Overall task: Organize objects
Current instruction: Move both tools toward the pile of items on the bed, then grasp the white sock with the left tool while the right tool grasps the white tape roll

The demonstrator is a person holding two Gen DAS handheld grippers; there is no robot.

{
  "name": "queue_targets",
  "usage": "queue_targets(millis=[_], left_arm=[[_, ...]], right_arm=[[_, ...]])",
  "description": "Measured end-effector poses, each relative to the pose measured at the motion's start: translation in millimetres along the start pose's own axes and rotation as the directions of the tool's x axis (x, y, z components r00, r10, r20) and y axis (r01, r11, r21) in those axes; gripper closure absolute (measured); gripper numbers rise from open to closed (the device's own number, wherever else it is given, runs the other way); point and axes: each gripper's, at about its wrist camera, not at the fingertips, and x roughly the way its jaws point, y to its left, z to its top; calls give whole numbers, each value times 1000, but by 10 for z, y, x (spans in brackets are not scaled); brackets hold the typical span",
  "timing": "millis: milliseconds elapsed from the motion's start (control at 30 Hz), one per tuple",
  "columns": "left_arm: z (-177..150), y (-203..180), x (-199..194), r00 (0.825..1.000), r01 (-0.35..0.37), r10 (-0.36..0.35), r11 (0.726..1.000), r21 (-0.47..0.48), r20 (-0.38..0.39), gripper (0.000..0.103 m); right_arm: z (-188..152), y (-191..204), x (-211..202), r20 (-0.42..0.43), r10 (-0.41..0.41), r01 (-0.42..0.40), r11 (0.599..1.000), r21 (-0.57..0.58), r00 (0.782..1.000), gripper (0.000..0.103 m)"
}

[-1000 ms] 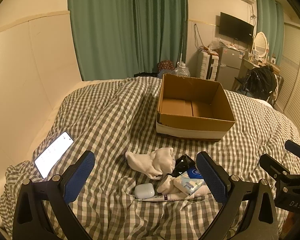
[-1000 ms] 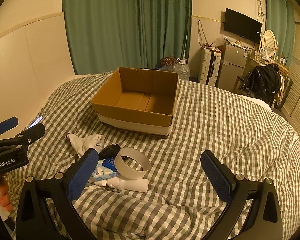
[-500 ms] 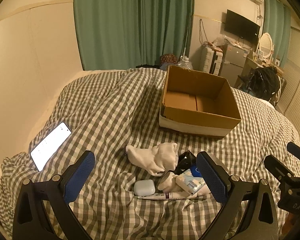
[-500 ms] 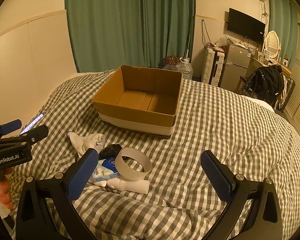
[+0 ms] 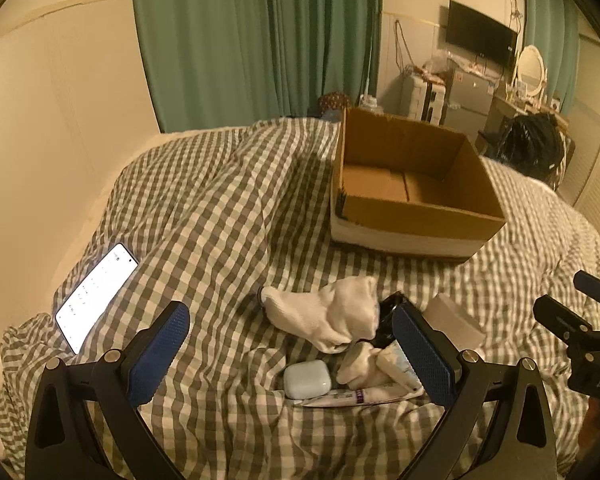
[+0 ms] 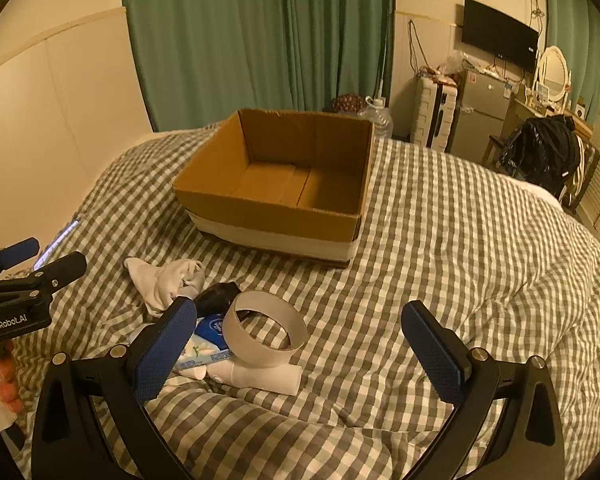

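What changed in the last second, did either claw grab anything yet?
Nothing grabbed. The left claw eased closer over the white sock and earbud case, both claws open and empty. The right claw barely moved. Cardboard box, tape ring and phone stayed put.

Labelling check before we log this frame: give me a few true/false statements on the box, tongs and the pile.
1. The cardboard box is empty. True.
2. The left tongs grip the white sock. False: they are open and hold nothing.
3. The phone lies screen-up on the checked bedcover. True.
4. The tape roll is inside the box. False: it rests on the bedcover by the pile.
5. The right tongs are open. True.
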Motion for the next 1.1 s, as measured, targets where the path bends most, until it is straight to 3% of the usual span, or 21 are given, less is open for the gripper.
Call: queue_targets(millis=[300,500,867,1100], left_arm=[[-152,-21,395,995,8,-7,1000,10,-96,0],[-204,2,601,988,17,-19,1000,-15,-153,0],[-15,-277,1011,981,41,-29,997,58,-189,0],[-99,-362,1336,967,36,-16,997,73,-256,0]], right_arm=[[-126,-10,398,-108,30,-29,1000,10,994,0],[-216,-10,775,-199,84,-74,996,59,976,3],[-308,-124,1199,-261,196,-138,965,223,945,7],[-332,-83,1228,-259,224,-173,963,205,939,17]])
